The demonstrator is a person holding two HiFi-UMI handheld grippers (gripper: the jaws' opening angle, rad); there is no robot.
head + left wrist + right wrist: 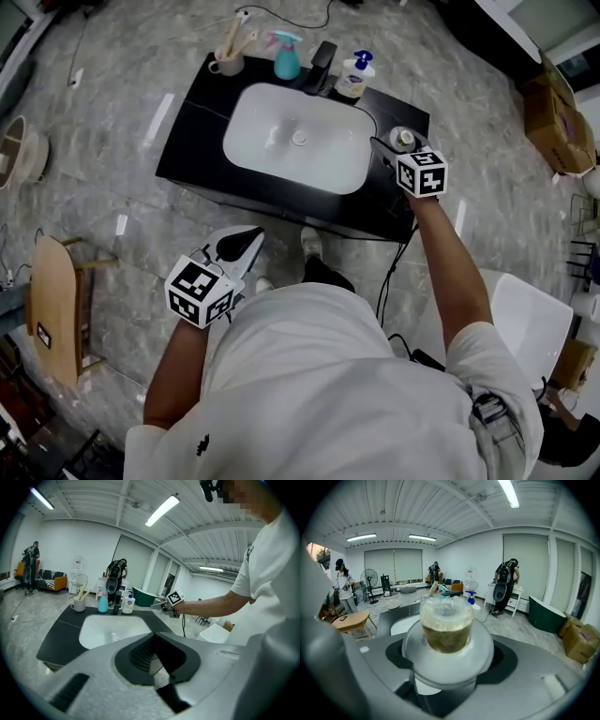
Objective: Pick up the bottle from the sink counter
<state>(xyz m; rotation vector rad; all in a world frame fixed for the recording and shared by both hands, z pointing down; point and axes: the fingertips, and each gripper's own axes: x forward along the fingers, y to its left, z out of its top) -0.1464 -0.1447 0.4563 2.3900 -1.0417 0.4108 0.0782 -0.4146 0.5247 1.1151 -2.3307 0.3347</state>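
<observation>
A clear bottle (446,620) with brownish liquid and a pale cap fills the middle of the right gripper view, and my right gripper (446,670) is shut on it, jaws round its body. In the head view the bottle (403,139) and right gripper (397,150) are over the right end of the black sink counter (192,141). I cannot tell whether the bottle's base touches the counter. My left gripper (246,246) hangs low by the person's left side, in front of the counter, shut with nothing in it.
A white basin (246,112) is set in the counter. Behind it stand a cup with brushes (228,58), a teal spray bottle (287,58), a black faucet (322,66) and a pump soap bottle (353,77). A wooden stool (56,309) stands left, a white bin (530,323) right.
</observation>
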